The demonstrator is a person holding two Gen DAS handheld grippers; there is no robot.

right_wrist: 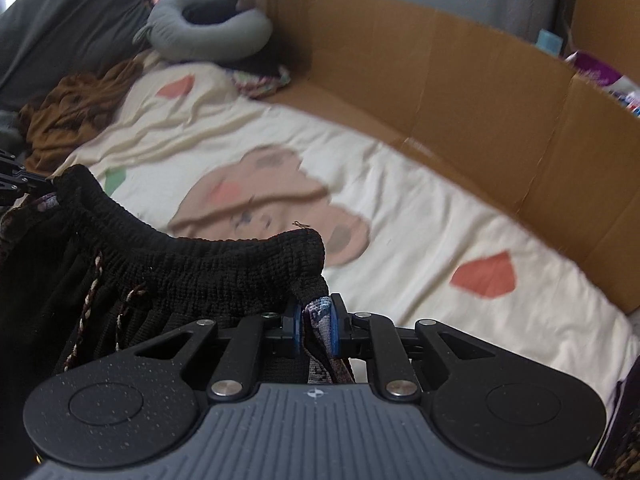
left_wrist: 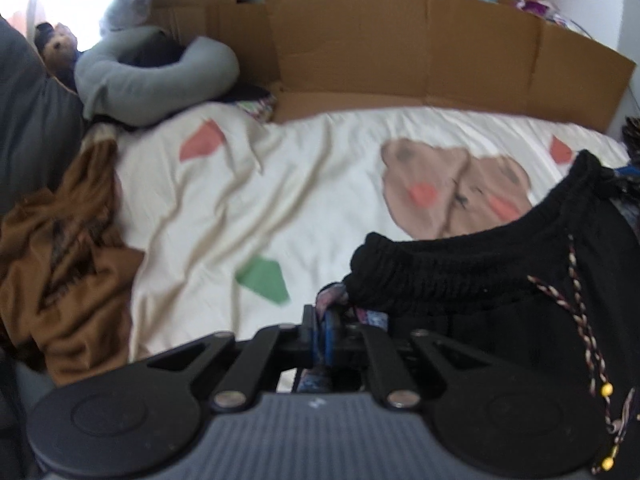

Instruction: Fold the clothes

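Note:
A black garment with a ribbed elastic waistband [left_wrist: 460, 264] and a braided drawstring [left_wrist: 576, 292] hangs stretched between my two grippers above the bed. My left gripper [left_wrist: 322, 320] is shut on the waistband's left corner, where a patterned purple lining shows. In the right wrist view the waistband [right_wrist: 224, 264] sags between the corners. My right gripper [right_wrist: 314, 322] is shut on the other corner, patterned fabric pinched between its blue pads. The left gripper [right_wrist: 16, 184] shows at the far left edge of that view.
A cream bedsheet [left_wrist: 248, 200] with a bear print and coloured patches covers the bed. A crumpled brown garment [left_wrist: 68, 264] lies at the left. A grey neck pillow [left_wrist: 156, 80] and a plush toy [left_wrist: 56, 42] sit at the head. Cardboard panels [left_wrist: 420, 52] line the far side.

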